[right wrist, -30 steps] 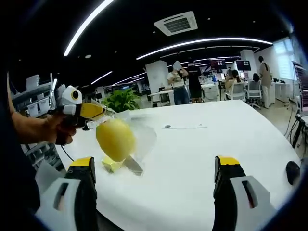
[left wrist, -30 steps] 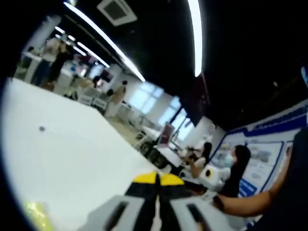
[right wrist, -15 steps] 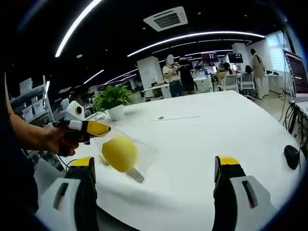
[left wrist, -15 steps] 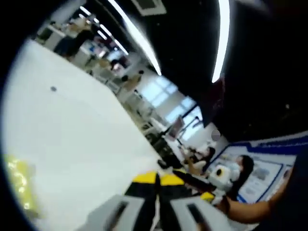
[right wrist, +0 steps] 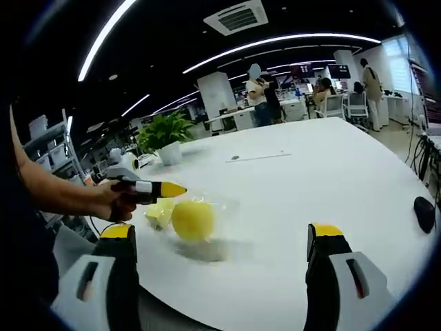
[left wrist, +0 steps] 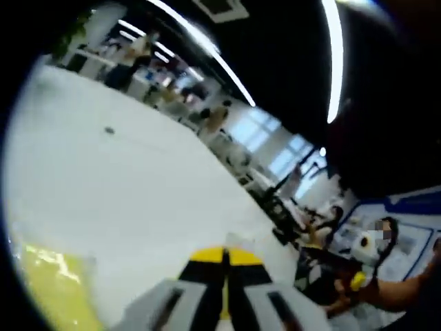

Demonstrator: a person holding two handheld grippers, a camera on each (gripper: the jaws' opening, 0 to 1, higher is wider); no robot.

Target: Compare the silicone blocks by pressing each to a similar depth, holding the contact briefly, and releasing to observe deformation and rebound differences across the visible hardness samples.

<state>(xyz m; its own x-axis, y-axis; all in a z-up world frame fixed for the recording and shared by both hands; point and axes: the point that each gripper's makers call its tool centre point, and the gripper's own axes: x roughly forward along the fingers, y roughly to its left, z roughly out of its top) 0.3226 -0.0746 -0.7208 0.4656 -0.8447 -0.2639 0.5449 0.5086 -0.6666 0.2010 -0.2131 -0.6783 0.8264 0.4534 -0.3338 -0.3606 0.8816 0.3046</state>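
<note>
A round yellow silicone block [right wrist: 193,219] lies inside a clear plastic bag [right wrist: 219,207] low over the white table [right wrist: 310,172], with a paler yellow piece [right wrist: 160,212] beside it. My left gripper [right wrist: 173,188], held in a hand, comes in from the left just above the bag. Its jaws are together [left wrist: 225,256], and a sliver of clear film shows at their tips. The bagged yellow mass [left wrist: 48,289] sits at the lower left of the left gripper view. My right gripper [right wrist: 220,234] is open, its jaws wide apart in front of the block with nothing between them.
A potted plant [right wrist: 165,134] stands at the table's far left. A black mouse [right wrist: 425,214] lies near the right edge, and a small dark dot [left wrist: 109,129] marks the tabletop. People stand and sit at desks beyond the table.
The left gripper has lowered the bag with the yellow block from mid-air down to the table surface. The right gripper's jaws stayed open.
</note>
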